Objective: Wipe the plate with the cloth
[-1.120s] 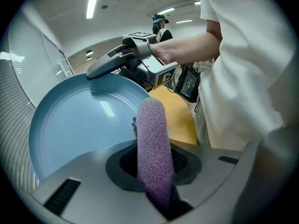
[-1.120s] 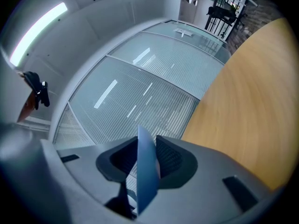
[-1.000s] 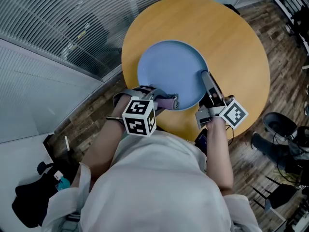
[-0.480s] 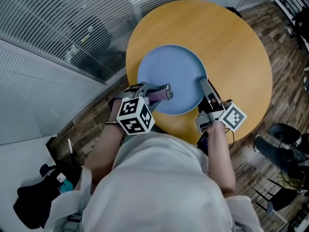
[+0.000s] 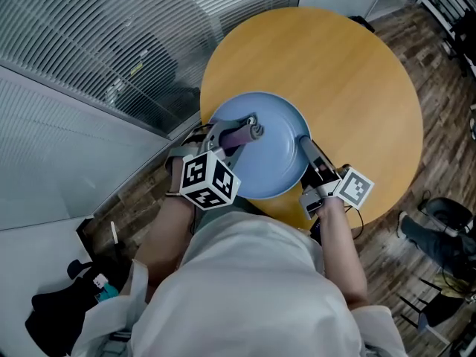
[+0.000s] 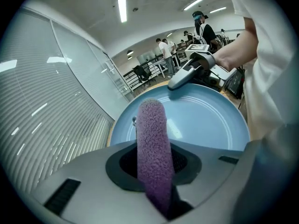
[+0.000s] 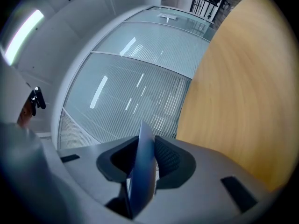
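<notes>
**Plate** [image 5: 264, 151]: round, plain light blue, with a raised rim and a faint inner ring. It sits at the near edge of the round wooden table [image 5: 349, 65], with its near part overhanging toward the person. Whether it rests on the wood cannot be told.

**Cloth** [image 5: 239, 134]: purple and nubbly, bunched into a thick roll. It is over the plate's left part, near the rim.

**Left gripper** [image 5: 251, 128]: clamped on the cloth, which sticks out past the jaws as a stub. It points forward and downward across the plate. Its marker cube [image 5: 208, 181] is at the near end, above the forearm.

**Right gripper** [image 5: 304, 143]: its jaws have just been closing and now pinch the plate's right rim. It is held about level and points away from the person. Its marker cube [image 5: 355, 187] is beside the hand [image 5: 327, 203].

**Head view only**: the full circle of the plate, both forearms, the plank floor [image 5: 416, 222] and the blinds behind glass [image 5: 97, 43].

**Left gripper view only**: the cloth's pile [image 6: 152, 139] close up, the right gripper's tip on the far rim, and people at desks under ceiling lights [image 6: 122, 9].

**Right gripper view only**: the plate edge-on as a thin blue blade [image 7: 144, 171] between the dark pads, with tabletop [image 7: 243, 87] to its right.
</notes>
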Available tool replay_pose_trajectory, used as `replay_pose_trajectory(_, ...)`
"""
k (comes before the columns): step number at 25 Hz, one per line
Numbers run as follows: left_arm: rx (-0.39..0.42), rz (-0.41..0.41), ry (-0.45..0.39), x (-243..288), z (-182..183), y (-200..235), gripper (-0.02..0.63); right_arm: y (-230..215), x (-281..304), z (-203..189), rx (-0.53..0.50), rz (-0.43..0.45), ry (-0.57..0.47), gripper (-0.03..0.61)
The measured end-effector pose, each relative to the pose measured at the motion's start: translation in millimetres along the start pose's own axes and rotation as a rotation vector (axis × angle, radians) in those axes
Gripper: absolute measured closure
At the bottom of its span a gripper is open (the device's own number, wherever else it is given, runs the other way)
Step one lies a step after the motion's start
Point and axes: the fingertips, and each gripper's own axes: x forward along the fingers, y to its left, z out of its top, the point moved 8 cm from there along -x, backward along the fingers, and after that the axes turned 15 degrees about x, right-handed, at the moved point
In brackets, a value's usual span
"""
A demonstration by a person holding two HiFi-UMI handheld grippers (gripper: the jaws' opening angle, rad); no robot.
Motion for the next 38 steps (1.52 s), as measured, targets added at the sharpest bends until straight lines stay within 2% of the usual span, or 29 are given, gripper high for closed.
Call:
replay_pose_trajectory(4, 0.029, 0.050, 0.015, 4.8, 9.8, 12.9, 0.531, -1.7, 1.6, -2.0, 0.011, -0.008, 0.023, 0.471)
replay_pose_trajectory(11, 0.071, 0.107, 0.031, 12.0, 20.8, 27.5, 0.531, -3.3, 3.5, -3.2, -0.034, -0.067, 0.067, 0.476)
replay_pose_trajectory(15, 0.108, 0.099, 0.071, 23.7, 17.4, 21.9, 0.531, -6.8, 3.2, -3.7, -0.039, -0.070, 0.081, 0.476)
replay_pose_trajectory(22, 0.115, 0.069, 0.087, 35.7, 20.2, 13.4, 0.531, -5.7, 6.2, -3.6, -0.031, -0.057, 0.098, 0.477)
replay_pose_trajectory(38, 0.167, 0.031, 0.021, 34.1, 49.8, -9.1, 0.531, -1.7, 6.5, -3.3, -0.022, -0.033, 0.081, 0.474)
